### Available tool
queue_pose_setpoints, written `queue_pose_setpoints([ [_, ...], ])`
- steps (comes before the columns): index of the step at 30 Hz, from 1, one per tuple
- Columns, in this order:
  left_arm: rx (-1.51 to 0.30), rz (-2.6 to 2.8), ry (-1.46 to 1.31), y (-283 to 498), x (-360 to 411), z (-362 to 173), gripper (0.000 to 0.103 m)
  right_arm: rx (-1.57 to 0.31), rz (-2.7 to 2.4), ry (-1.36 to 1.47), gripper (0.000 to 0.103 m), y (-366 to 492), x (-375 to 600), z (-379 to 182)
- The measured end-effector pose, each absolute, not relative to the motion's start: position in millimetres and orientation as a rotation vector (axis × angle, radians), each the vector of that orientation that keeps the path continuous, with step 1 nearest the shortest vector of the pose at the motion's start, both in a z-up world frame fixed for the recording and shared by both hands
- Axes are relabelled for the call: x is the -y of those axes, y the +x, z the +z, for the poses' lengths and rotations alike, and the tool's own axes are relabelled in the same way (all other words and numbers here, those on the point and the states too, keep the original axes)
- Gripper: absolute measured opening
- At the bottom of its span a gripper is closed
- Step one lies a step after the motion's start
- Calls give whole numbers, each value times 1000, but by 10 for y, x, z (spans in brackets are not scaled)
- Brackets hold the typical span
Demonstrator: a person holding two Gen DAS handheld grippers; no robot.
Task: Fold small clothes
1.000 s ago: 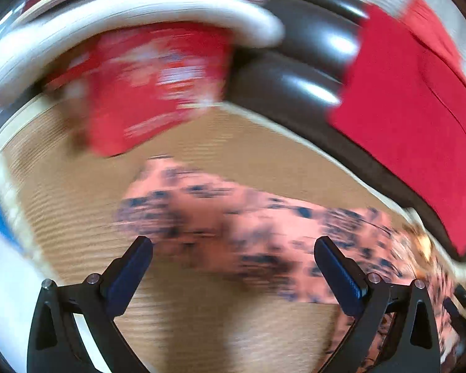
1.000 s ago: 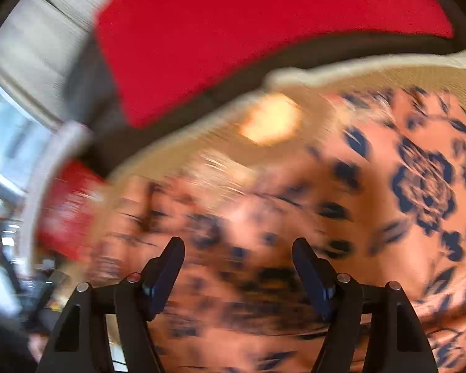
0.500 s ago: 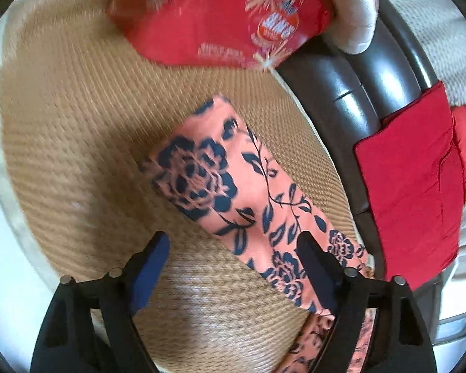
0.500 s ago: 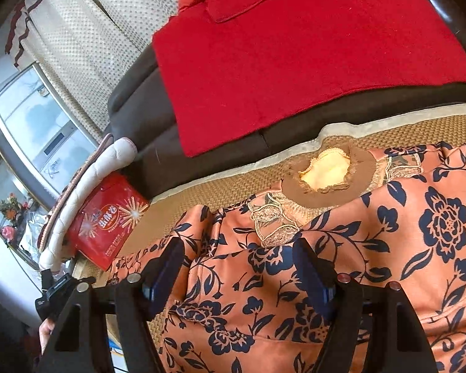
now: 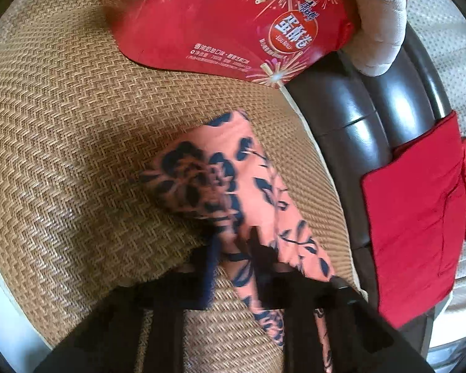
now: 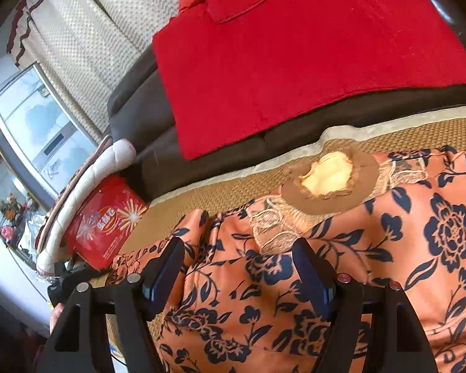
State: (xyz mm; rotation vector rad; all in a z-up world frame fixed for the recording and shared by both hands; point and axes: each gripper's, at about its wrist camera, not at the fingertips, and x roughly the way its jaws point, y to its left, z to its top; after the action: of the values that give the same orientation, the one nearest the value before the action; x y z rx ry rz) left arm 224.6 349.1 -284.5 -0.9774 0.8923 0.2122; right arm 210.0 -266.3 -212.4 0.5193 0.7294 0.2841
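Floral blouse — salmon-orange with navy flowers, spread on a woven mat beside a dark sofa.
Left gripper — jaws pinched nearly together on the blouse's sleeve; cloth between the pads.
Right gripper — jaws wide apart, holding nothing, above the blouse body below its brown collar.
Red snack bag — on the mat beyond the sleeve tip.

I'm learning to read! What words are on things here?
"蛋酥卷" in the round badge on the red snack bag.
Small brand word above the badge: too blurred to read.
Small white lines below it: too small to read.
Floral garment: no words.
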Motion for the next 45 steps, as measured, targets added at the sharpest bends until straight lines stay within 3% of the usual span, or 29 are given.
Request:
queue_pose_setpoints([
  [5,-847,223,-877,2412,-3287,-2712,5,-689,221,550,74,2067,2898,-2100],
  [12,-754,76,-593,2540,-2546,-1764,4,-617,113,634,74,1941,3401,-1981],
  [19,-691,-230,-276,2457,-1002,-748,4,-526,-1,778,75,1692,4120,-1853],
  [26,-735,-534,-90,2223,711,-507,5,-439,-115,904,75,1347,4812,-1843],
  [27,-758,-585,-79,2197,934,-522,7,-440,-123,918,75,1315,4881,-1859],
  [29,-812,-684,-71,2084,1251,-523,22,-459,-137,950,76,1278,4971,-1898],
  [31,-810,-727,-68,1914,1368,-494,57,-475,-130,978,76,1261,5022,-1930],
  [33,-748,-694,-54,1873,1280,-462,66,-490,-126,985,77,1251,5048,-1946],
  [38,-755,-531,-47,2057,880,-684,66,-519,-113,954,77,1303,4838,-1968],
  [45,-898,-263,-29,2406,108,-1694,66,-637,74,885,75,1618,4414,-2037],
])
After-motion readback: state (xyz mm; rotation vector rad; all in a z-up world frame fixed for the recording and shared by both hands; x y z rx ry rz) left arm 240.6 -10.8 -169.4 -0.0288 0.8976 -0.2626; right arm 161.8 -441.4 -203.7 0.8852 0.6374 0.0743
